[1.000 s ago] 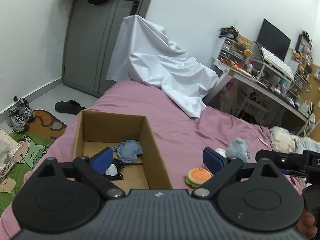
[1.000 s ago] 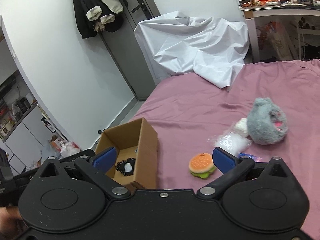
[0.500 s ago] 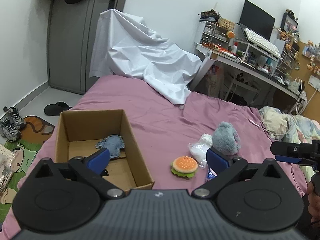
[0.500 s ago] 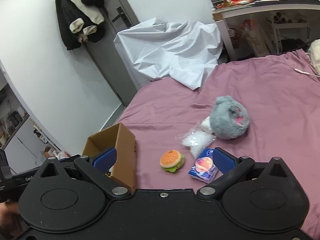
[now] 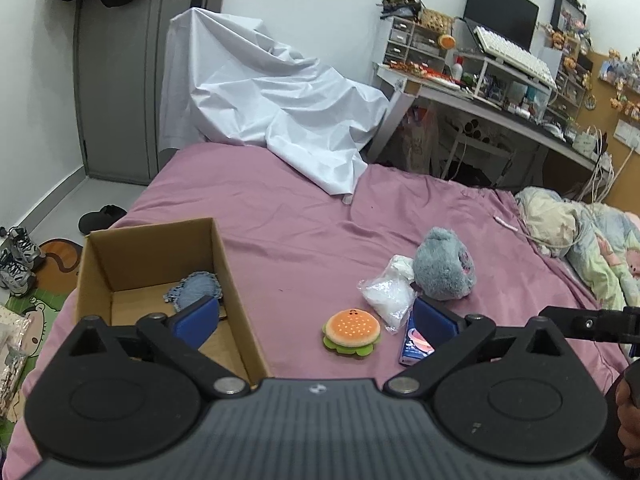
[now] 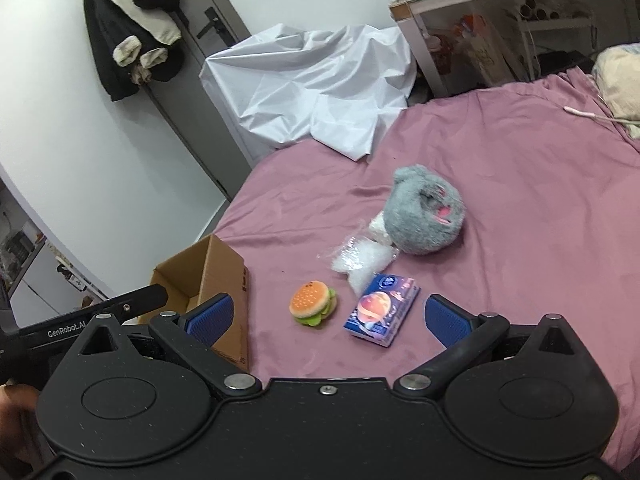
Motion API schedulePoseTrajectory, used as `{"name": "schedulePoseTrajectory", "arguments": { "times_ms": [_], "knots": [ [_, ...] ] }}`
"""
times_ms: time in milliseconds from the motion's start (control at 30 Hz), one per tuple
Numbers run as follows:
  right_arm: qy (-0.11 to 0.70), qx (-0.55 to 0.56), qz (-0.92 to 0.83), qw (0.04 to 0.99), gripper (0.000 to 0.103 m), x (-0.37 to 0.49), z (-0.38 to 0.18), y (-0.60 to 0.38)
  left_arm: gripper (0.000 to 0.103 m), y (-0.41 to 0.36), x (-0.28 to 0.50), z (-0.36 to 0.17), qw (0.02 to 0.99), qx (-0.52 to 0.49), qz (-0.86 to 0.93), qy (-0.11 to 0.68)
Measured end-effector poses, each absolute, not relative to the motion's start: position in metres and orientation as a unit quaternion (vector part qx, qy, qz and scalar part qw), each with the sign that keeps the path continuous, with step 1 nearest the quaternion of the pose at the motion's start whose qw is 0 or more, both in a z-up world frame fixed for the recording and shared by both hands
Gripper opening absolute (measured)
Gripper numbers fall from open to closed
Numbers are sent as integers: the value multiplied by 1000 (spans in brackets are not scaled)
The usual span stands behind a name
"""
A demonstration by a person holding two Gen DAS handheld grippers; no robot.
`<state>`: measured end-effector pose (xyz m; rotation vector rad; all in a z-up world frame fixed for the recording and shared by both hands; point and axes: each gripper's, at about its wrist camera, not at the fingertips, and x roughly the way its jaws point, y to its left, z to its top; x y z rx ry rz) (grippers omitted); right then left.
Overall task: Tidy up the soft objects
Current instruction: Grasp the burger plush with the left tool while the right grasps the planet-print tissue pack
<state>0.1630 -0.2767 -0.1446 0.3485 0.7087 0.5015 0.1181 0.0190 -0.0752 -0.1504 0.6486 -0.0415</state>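
A home bedroom is shown. A bed (image 5: 280, 208) in pink sheeting, a cluttered desk (image 5: 480, 96) and coats hung on a door (image 5: 120, 60) are seen, with what seem shoes (image 5: 18, 264) below.

burger plush (image 6: 313, 303), grey plush (image 6: 425, 215) on bed, blue cloth (image 5: 197, 289) in box (image 5: 236, 288)

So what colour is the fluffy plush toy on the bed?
Grey plush toy with a pink patch, clearest in the right wrist view.
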Motion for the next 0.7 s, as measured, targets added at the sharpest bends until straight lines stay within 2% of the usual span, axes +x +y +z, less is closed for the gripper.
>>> {"name": "schedulePoseTrajectory", "arguments": {
  "times_ms": [367,533,700],
  "knots": [
    [365,178,240,882,93,176,-164,-280,102,-5,149,-94,933,-63,-43,353],
    [378,182,236,876,83,184,-173,-279,102,-12,162,-106,927,-78,-47,364],
    [389,184,234,872,82,193,-181,-279,102,-20,174,-118,922,-84,-52,374]
  ]
}}
